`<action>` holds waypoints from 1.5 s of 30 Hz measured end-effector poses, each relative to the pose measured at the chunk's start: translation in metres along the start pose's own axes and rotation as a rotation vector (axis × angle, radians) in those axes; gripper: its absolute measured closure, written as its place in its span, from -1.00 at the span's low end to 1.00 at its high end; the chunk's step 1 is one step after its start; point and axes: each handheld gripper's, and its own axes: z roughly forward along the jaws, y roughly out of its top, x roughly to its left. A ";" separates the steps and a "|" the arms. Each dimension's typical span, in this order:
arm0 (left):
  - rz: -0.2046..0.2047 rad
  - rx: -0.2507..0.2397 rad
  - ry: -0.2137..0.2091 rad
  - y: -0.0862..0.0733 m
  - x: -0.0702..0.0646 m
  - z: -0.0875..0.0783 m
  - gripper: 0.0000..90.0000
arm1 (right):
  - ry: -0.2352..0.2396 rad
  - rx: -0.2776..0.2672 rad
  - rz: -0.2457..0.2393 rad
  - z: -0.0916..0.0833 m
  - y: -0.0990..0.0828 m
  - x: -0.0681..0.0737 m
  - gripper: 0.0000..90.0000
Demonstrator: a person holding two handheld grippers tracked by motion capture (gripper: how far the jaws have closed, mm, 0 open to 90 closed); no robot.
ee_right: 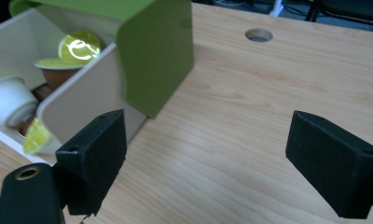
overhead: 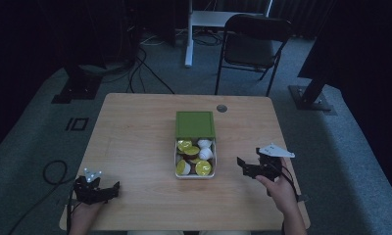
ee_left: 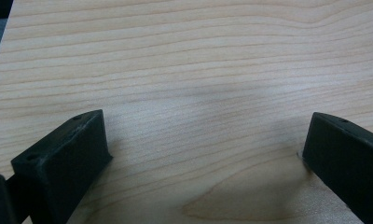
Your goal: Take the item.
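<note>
Wooden counter (overhead: 135,142) holds a white box (overhead: 195,172) of capsules at centre. Right gripper (overhead: 253,164) at 3 o'clock of it, jaws apart, empty. Left gripper (overhead: 108,191) low at 8 o'clock, jaws apart, empty.

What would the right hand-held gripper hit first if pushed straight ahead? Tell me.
Probably the box: the right hand-held gripper has its left jaw beside the box's near wall, under the green lid. Between the jaws lies bare table. Depth is uncertain.

You've got a white rectangular plastic box (overhead: 176,161) with olive-green lid (overhead: 195,124), yellow-green foil-topped capsules (overhead: 203,168), on a pale wood-grain table (overhead: 135,142).
</note>
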 end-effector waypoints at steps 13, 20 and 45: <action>0.000 0.000 0.000 0.000 0.000 0.000 -0.99 | 0.056 -0.036 -0.019 0.006 0.022 0.023 -0.73; 0.000 0.000 0.000 0.000 0.000 0.000 -0.99 | 0.083 -0.039 -0.033 0.010 0.026 0.034 -0.73; -0.001 -0.001 0.000 0.000 0.000 0.000 -0.99 | 0.190 -0.045 -0.084 0.032 0.039 0.081 -0.73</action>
